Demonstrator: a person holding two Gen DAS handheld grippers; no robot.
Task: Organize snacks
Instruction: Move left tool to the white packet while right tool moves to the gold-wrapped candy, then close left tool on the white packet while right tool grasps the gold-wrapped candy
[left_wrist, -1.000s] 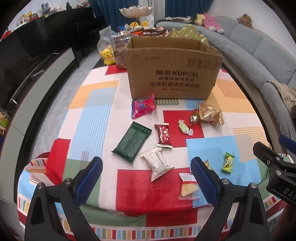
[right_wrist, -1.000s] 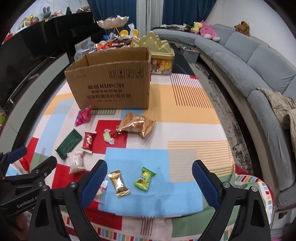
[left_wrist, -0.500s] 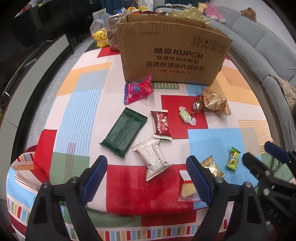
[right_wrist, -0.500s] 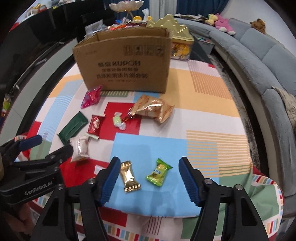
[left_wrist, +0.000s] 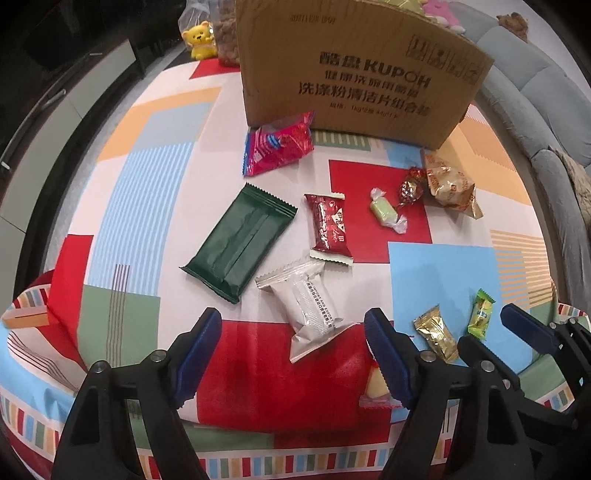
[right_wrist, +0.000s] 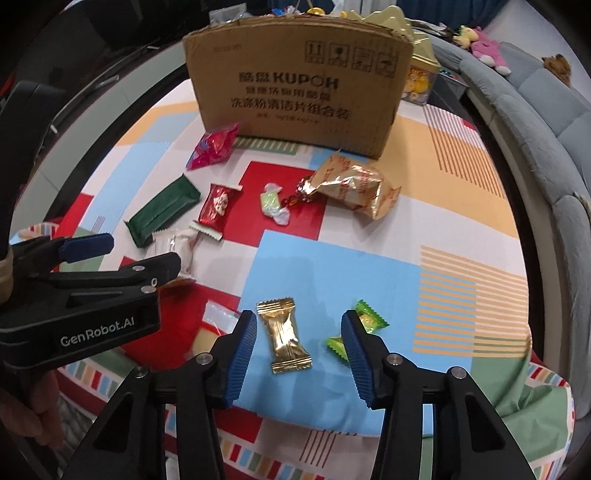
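Both grippers lowered toward snacks before the cardboard box (right_wrist: 295, 85) (contents hidden).

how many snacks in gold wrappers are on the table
2. A small gold candy lies between the right claw's fingers on the blue patch; a bigger gold bag lies in front of the cardboard box. Others may be hidden inside the box.

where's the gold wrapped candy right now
In the right wrist view the gold candy lies on the blue tablecloth patch between the open right gripper jaws, untouched, left of the green candy.
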